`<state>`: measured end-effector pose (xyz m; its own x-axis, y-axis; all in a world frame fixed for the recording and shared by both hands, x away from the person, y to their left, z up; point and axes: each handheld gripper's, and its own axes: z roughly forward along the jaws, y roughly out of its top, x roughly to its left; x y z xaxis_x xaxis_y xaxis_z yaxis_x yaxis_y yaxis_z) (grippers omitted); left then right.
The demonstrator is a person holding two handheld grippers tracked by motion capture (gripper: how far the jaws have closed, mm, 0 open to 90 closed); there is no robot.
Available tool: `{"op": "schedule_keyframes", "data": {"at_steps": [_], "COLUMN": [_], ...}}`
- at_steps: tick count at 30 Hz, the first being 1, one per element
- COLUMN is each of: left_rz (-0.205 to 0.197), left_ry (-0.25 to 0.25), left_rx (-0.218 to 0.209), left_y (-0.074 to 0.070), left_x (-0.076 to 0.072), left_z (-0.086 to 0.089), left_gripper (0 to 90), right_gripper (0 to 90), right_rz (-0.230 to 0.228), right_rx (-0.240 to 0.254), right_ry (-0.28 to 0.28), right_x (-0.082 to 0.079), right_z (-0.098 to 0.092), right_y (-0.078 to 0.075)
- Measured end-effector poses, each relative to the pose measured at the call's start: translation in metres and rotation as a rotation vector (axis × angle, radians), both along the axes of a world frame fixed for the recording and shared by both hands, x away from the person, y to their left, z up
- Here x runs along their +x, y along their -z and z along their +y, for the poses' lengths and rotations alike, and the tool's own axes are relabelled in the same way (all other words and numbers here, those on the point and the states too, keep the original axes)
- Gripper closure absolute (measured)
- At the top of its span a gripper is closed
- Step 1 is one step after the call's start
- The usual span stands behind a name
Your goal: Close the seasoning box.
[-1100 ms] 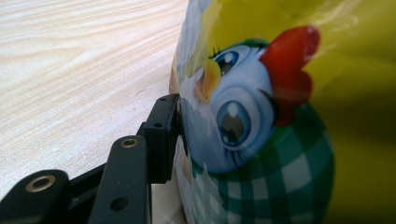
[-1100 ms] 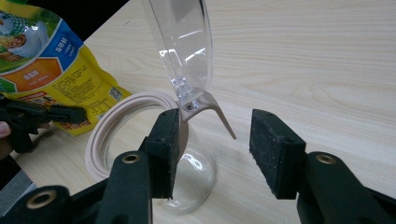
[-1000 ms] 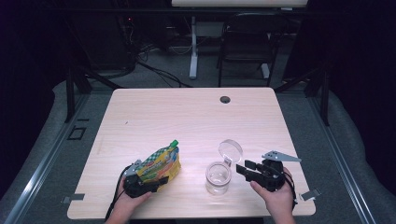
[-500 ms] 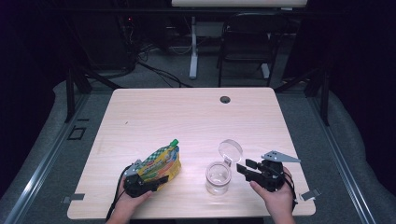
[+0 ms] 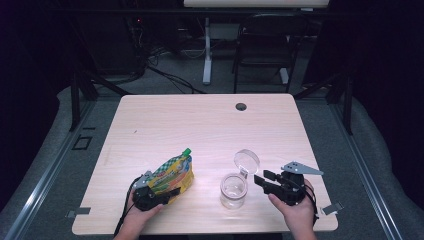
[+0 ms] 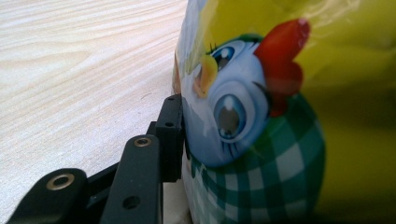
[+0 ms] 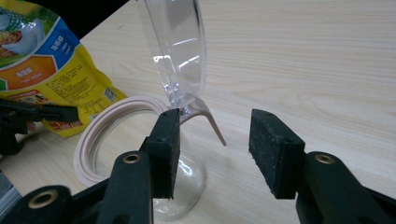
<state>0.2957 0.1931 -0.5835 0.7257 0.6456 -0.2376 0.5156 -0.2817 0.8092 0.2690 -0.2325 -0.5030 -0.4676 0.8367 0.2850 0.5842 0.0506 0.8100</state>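
Yellow pouch (image 5: 174, 173) lies near table's (image 5: 200, 125) front-left, green cap pointing far-right; left gripper (image 5: 159, 193) clamps its near end. Right gripper (image 5: 263, 178), jaws apart, empty, points left beside clear jar (image 5: 233, 190), lid flipped up.

Bright tabletop (image 5: 200, 130), dark surroundings, close pouch (image 6: 280, 116) blurred, glare patches

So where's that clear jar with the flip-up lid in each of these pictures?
High view: clear jar stands near the table's front edge, right of centre.
Left gripper view: not in it.
Right gripper view: jar lower left, by the jaws.
Shared landmark: yellow pouch.
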Motion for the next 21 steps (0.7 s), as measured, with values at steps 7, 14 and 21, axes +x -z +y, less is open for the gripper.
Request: {"op": "schedule_keyframes", "data": {"at_steps": [7,14,21], "left_rz": [-0.001,-0.019,-0.049], "left_ry": [-0.002,-0.003,-0.003], "left_rx": [0.017,0.018,0.04], "left_y": [-0.003,-0.011,-0.02], "left_x": [0.0,-0.002,-0.003], "left_z": [0.001,0.001,-0.002], "left_gripper": [63.8,63.8,63.8], "right_gripper": [53.3,52.9,52.2], "right_rz": [-0.006,-0.018,-0.056], "right_rx": [0.014,0.011,0.01], "right_ry": [-0.002,0.001,0.004], "right_x": [-0.001,-0.003,-0.008], "right_z": [-0.003,-0.004,-0.005], "right_y": [-0.001,-0.004,-0.011]}}
